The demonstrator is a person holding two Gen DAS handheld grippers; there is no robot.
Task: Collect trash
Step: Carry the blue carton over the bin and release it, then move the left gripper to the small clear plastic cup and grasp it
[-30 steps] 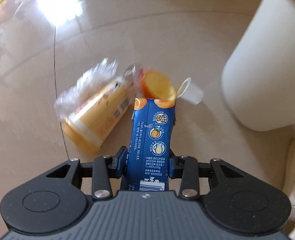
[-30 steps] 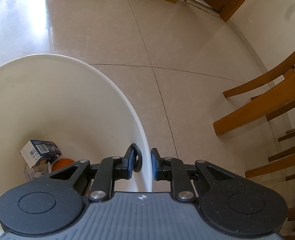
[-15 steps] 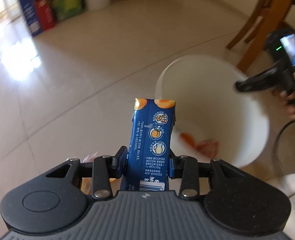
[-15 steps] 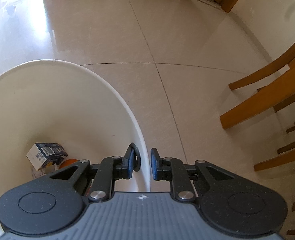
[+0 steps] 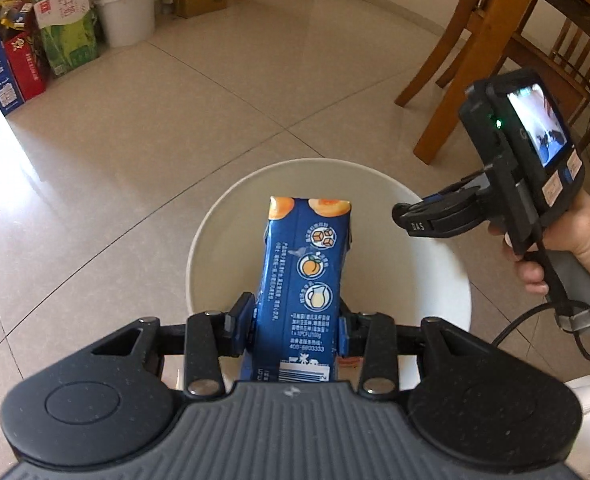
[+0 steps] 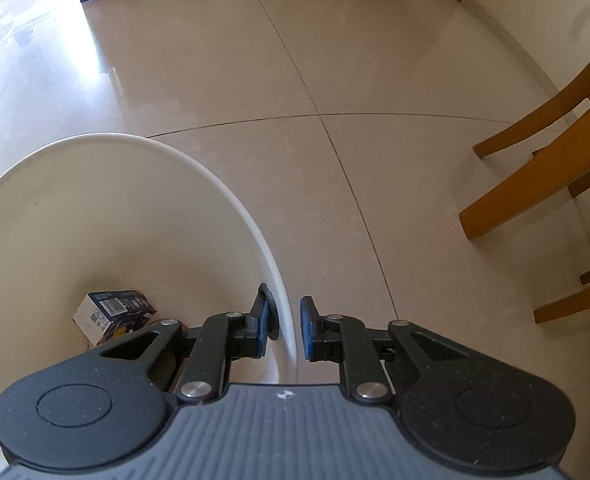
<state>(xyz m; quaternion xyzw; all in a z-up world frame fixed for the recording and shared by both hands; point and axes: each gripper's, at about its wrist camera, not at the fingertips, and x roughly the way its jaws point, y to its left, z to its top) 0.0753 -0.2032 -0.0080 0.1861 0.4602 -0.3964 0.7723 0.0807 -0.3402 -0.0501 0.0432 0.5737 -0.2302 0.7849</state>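
Note:
My left gripper [image 5: 291,322] is shut on a blue juice carton [image 5: 301,280] with orange fruit pictures, held lengthwise right above the mouth of the white bin [image 5: 215,216]. My right gripper [image 6: 285,326] straddles the bin's rim [image 6: 255,228], one finger inside the wall and one outside, closed on the rim. In the left wrist view the right gripper [image 5: 411,216] shows at the bin's right edge, held by a hand [image 5: 587,248]. A small blue-and-white box [image 6: 111,312] lies at the bottom of the bin, with something orange beside it, mostly hidden.
Wooden chair legs [image 6: 527,184] stand on the tiled floor to the right of the bin. Cardboard boxes [image 5: 23,68] and a white bucket [image 5: 125,14] line the far wall. A cable [image 5: 523,324] hangs from the right gripper's handle.
The left gripper lifted the carton away from the floor trash and swung it over the bin's opening. The right gripper stayed clamped on the rim; the bin tilted slightly.

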